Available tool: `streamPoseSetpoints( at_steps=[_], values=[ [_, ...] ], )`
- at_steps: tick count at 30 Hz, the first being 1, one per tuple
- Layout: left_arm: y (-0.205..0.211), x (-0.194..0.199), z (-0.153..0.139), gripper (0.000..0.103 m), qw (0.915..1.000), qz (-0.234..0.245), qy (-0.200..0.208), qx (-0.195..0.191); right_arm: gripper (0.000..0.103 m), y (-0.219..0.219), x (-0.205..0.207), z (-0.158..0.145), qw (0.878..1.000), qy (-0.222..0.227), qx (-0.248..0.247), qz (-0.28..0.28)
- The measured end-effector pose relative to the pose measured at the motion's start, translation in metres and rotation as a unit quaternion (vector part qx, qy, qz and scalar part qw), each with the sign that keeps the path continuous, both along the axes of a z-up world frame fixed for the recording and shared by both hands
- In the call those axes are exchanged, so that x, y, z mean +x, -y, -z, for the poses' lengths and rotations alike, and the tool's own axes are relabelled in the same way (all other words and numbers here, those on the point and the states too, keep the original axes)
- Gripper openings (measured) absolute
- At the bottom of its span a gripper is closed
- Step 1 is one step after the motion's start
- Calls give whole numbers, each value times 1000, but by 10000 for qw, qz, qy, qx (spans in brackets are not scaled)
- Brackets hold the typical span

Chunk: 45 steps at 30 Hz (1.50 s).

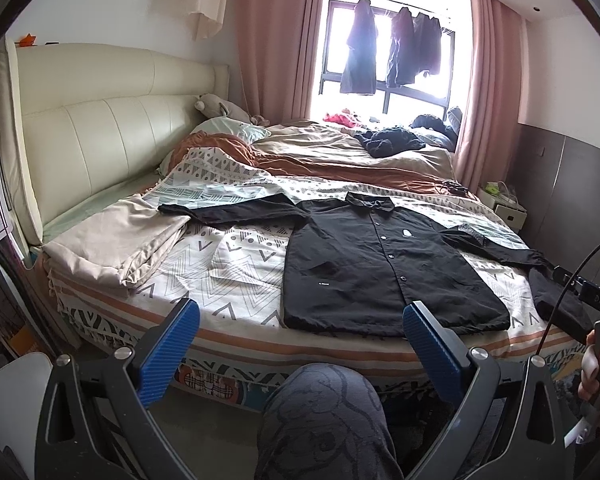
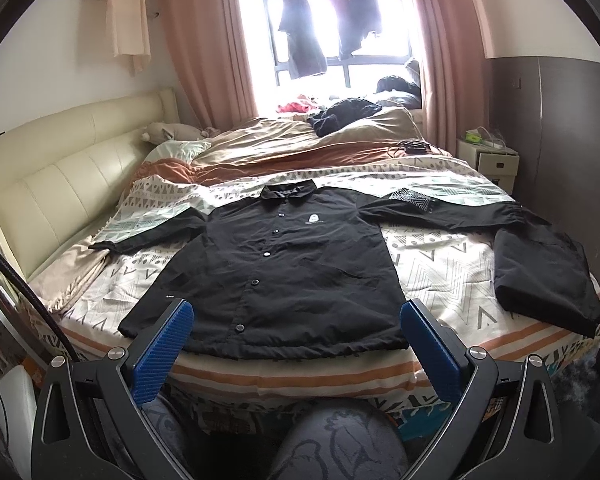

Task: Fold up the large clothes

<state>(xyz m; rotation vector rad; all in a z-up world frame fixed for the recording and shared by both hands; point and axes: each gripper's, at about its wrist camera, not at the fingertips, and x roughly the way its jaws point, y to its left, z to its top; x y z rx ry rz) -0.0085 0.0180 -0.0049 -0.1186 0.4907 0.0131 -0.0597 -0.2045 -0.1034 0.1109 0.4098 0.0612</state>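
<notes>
So the black jacket (image 2: 272,268) is laid out flat on the bed (image 2: 432,264), front side up, buttons done up, collar at the far end and hem along the near edge. Both sleeves are stretched out sideways; the right one bends at the elbow and comes back toward the near right corner, while the left one runs out toward the beige folded blanket (image 1: 116,244) near the headboard (image 1: 100,136).

My left gripper (image 1: 300,330) is just hanging in the air off the near edge of the bed, jaws spread wide, nothing between the blue pads (image 1: 172,344). Same deal with my right gripper (image 2: 298,326): wide apart, holding nothing, hovering in front of the jacket's hem. From the right camera the hem lines up right between the two pads, but I'm not touching it.

My knee (image 1: 320,412) pokes into the bottom of both views. Far side of the bed there's a crumpled dark garment (image 1: 392,140) on the brown duvet (image 1: 340,156), and more clothes hang in the window (image 2: 340,28).
</notes>
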Motion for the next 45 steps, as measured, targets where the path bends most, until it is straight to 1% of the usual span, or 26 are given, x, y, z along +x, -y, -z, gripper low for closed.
streamPoseSetpoints(
  at_steps=[4,10,14,18,20,24,26,30,35,40,45],
  values=[
    [2,-4,0,103,10000,46,38,-28,103,-2,-2,-5,10000,2,-7,46],
    [3,0,2,103,9999,52,-24,-87,103,-6,-1,-10,9999,113,-107,26],
    [0,6,-1,103,9999,-70,12,-124,103,-8,9,-7,9997,195,-120,-90],
    [-4,18,-4,103,9997,-174,-55,-154,103,-10,23,-5,9992,323,-181,-166],
    [-5,26,-6,103,9996,-221,-103,-117,103,-12,34,-4,9991,326,-176,-185],
    [-13,45,-7,103,9992,-335,-157,-132,103,-15,66,-1,9993,197,-98,-293],
    [-18,57,-6,103,9989,-370,-227,-182,103,-16,81,-2,9993,138,-91,-321],
    [-25,78,-4,103,9983,-475,-325,-121,103,-19,113,-8,9992,81,-125,-379],
    [-41,107,1,103,9968,-621,-461,-186,103,-23,149,-12,9989,-6,-74,-455],
    [-51,137,5,103,9954,-744,-571,-197,103,-33,186,-13,9982,-103,-135,-567],
    [-63,164,7,103,9947,-792,-607,-253,103,-42,224,-12,9973,-226,-145,-685]
  ],
)
